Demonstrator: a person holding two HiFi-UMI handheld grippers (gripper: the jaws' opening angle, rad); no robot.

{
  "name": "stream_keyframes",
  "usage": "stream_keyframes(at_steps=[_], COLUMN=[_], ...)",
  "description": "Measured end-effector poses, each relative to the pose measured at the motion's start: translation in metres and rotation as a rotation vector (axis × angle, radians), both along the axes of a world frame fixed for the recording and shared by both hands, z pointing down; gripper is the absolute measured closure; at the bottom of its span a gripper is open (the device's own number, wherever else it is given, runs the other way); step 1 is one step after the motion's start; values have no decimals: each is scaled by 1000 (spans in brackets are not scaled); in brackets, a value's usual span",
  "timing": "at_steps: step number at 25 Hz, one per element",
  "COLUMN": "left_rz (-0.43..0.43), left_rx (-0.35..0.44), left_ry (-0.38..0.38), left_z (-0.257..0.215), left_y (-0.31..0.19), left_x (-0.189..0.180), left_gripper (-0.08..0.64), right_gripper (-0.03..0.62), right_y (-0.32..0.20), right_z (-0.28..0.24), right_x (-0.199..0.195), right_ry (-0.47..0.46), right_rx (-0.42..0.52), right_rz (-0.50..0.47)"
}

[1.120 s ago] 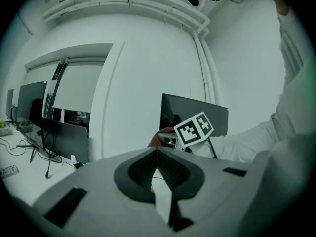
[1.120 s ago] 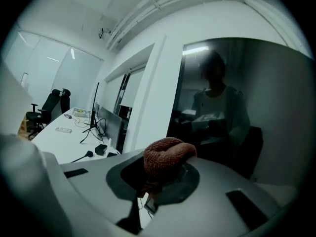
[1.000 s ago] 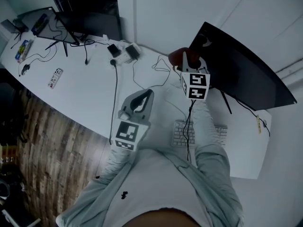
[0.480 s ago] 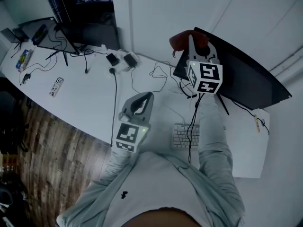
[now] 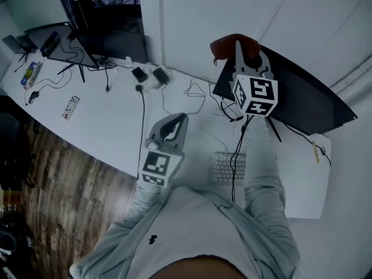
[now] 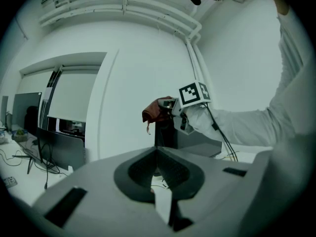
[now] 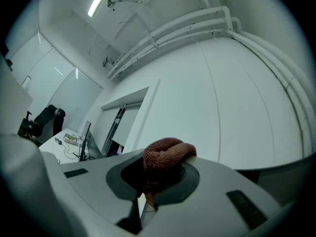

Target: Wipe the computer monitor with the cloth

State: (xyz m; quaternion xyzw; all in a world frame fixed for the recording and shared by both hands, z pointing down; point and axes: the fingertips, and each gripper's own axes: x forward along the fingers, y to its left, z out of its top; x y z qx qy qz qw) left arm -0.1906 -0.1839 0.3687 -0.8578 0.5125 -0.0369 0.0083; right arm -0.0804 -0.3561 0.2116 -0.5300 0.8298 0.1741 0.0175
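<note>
Right gripper (image 5: 240, 46) is clamping the rust-red cloth (image 5: 228, 44) at the monitor (image 5: 302, 92) top corner | left gripper (image 5: 179, 121) is idling above the desk (image 5: 104, 115), jaws together, empty | likely best: pressing cloth flat on the screen — sweeping lightly, overlapping passes

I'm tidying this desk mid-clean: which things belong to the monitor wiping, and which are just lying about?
In use: cloth, clamped in right gripper; monitor.
Lying about: keyboard, remote, power adapters, cables; left gripper idle, shut, empty.
</note>
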Motion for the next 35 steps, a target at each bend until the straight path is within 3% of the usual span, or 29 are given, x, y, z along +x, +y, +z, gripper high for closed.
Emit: stream_keyframes(at_steps=[13, 19, 25, 35], left_rz=[42, 80, 126, 214], left_rx=[-4, -13, -48, -126], left_ry=[-11, -17, -18, -36], left_z=[1, 6, 20, 53], left_y=[6, 8, 8, 11], left_x=[15, 31, 53, 86], left_gripper=[537, 537, 538, 538], right_gripper=[557, 557, 557, 557], right_y=[67, 116, 161, 226], right_z=[31, 63, 106, 197], right_x=[56, 97, 148, 217], right_ry=[-105, -75, -40, -42], right_rx=[-39, -84, -146, -342], right_rz=[-7, 23, 124, 351])
